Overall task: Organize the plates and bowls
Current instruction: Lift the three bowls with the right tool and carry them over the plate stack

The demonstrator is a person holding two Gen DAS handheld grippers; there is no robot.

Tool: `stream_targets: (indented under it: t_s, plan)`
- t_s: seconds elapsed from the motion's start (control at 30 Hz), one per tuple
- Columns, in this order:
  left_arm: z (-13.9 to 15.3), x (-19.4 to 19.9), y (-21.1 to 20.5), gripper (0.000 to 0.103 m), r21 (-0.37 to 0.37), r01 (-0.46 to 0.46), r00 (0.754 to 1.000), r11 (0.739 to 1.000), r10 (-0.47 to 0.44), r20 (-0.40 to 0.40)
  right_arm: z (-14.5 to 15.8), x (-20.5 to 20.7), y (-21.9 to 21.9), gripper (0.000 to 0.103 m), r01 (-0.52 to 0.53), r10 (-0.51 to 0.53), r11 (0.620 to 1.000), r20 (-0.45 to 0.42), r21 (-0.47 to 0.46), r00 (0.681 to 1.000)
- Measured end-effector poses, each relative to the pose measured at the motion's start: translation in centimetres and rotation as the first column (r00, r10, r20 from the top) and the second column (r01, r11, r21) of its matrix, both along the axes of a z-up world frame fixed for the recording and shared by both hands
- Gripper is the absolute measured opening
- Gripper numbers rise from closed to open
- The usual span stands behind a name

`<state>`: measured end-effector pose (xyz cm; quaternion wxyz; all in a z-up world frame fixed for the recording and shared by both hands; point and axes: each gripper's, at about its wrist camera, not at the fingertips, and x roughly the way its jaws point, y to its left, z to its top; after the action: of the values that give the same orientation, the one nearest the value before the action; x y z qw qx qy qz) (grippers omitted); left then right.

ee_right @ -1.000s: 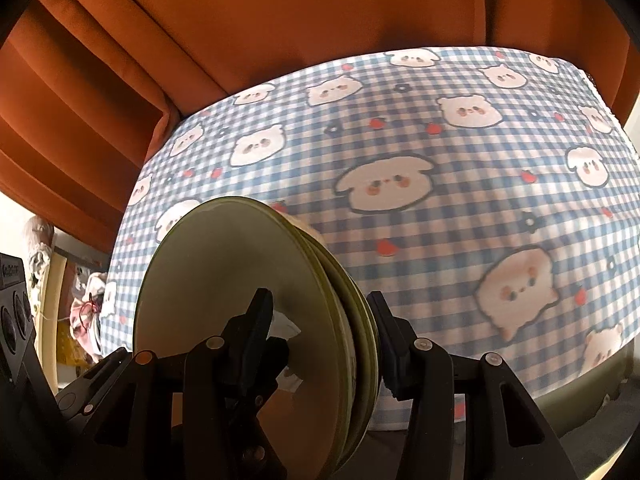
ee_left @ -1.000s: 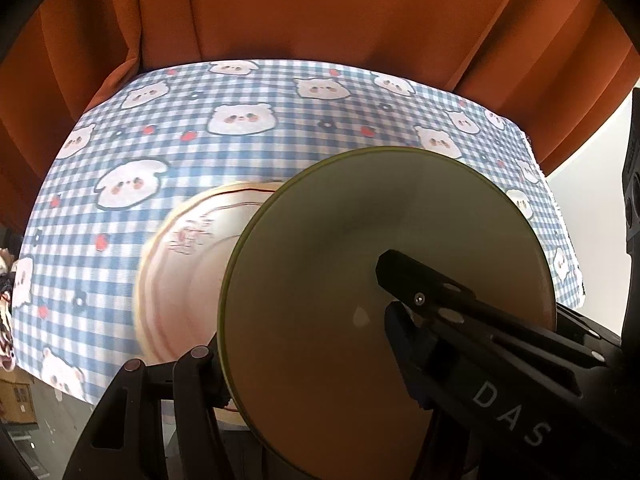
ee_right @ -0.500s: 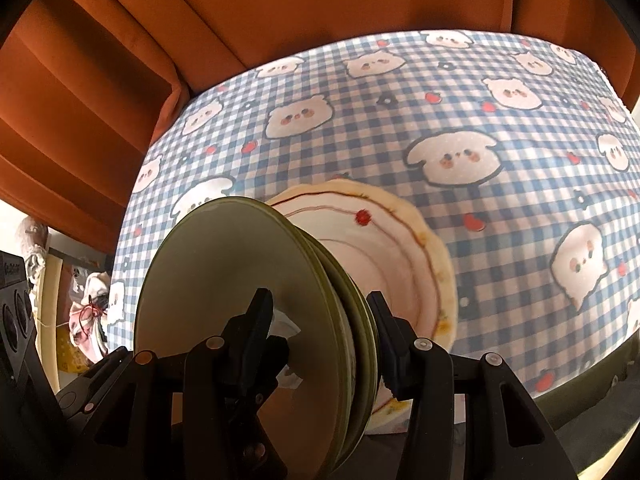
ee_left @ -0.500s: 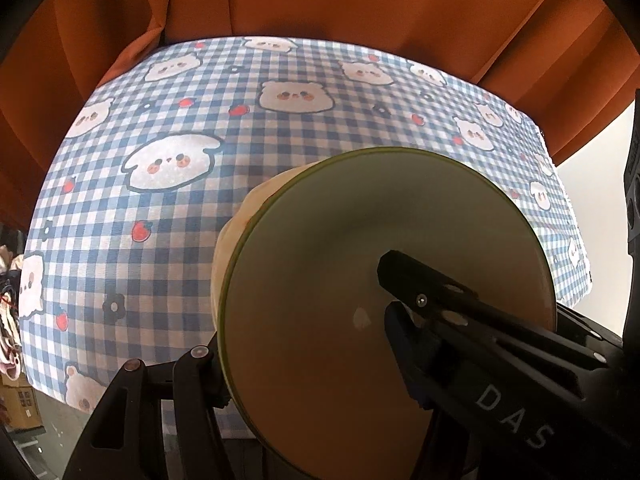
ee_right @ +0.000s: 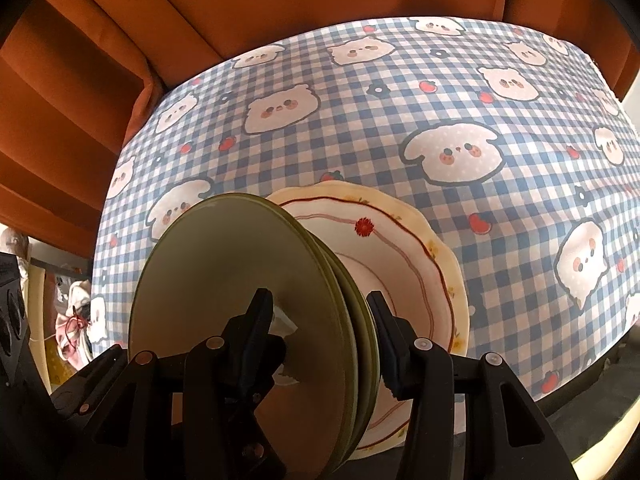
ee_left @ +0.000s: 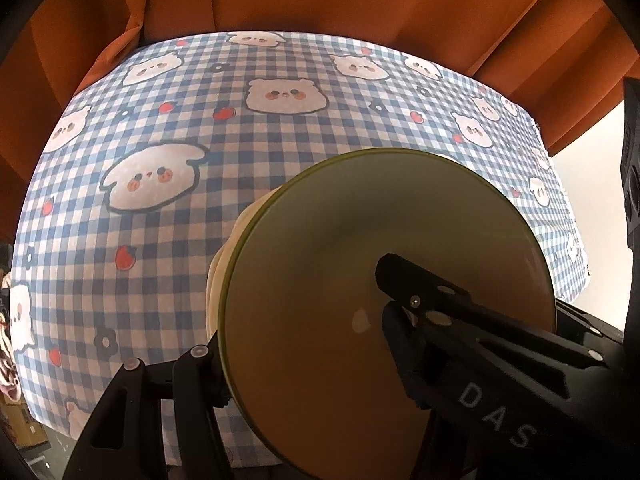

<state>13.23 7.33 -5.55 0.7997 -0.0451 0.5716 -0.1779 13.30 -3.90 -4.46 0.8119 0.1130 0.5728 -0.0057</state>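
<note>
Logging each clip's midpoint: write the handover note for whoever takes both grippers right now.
Left gripper: shut on an olive-green plate, held on edge above the checked tablecloth.
Right gripper: shut on a stack of green plates, also on edge.
Cream floral plate: just behind that stack; whether it lies on the cloth is unclear.
Done: green plates gathered.
Left: set all down as one pile.

White capital letters "DAS" stand on the black right-hand finger of the left gripper (ee_left: 304, 328), seen from the left wrist; no other writing is legible in either view.
</note>
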Motion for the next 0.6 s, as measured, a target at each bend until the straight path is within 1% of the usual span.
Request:
stream_targets:
  t_s: [0.13,0.27,0.37,0.43,0.53,0.6]
  plan:
    - [0.0,0.3,-0.6,0.063,0.013,0.01,1.0,1.0,-0.01,0.029,-0.3,0.6,-0.2,0.052,-0.002,0.002,0.999,-0.006,-0.032,1.0]
    - [0.0,0.4,-0.6,0.065,0.016,0.013,1.0,1.0,-0.013,0.025,-0.3,0.7,-0.4,0.052,-0.006,0.006,0.999,-0.003,-0.035,1.0]
    - [-0.2,0.3,-0.8,0.07,0.021,0.029,0.999,0.999,-0.03,0.02,-0.4,0.5,-0.5,0.057,-0.007,0.007,1.0,-0.01,-0.012,1.0]
    - [-0.4,0.2,-0.9,0.077,0.02,0.039,0.999,0.999,-0.039,0.014,-0.5,0.3,-0.5,0.057,-0.005,0.005,1.0,-0.009,-0.01,1.0]
    - [-0.6,0.1,-0.5,0.083,0.04,0.031,0.999,0.999,-0.032,0.019,-0.5,-0.1,-0.4,0.058,0.007,-0.007,1.0,-0.006,-0.017,1.0]
    - [-0.6,-0.1,-0.2,0.086,0.054,0.02,0.999,0.998,-0.021,0.027,-0.4,-0.4,-0.4,0.06,0.016,-0.016,1.0,-0.002,-0.021,1.0]
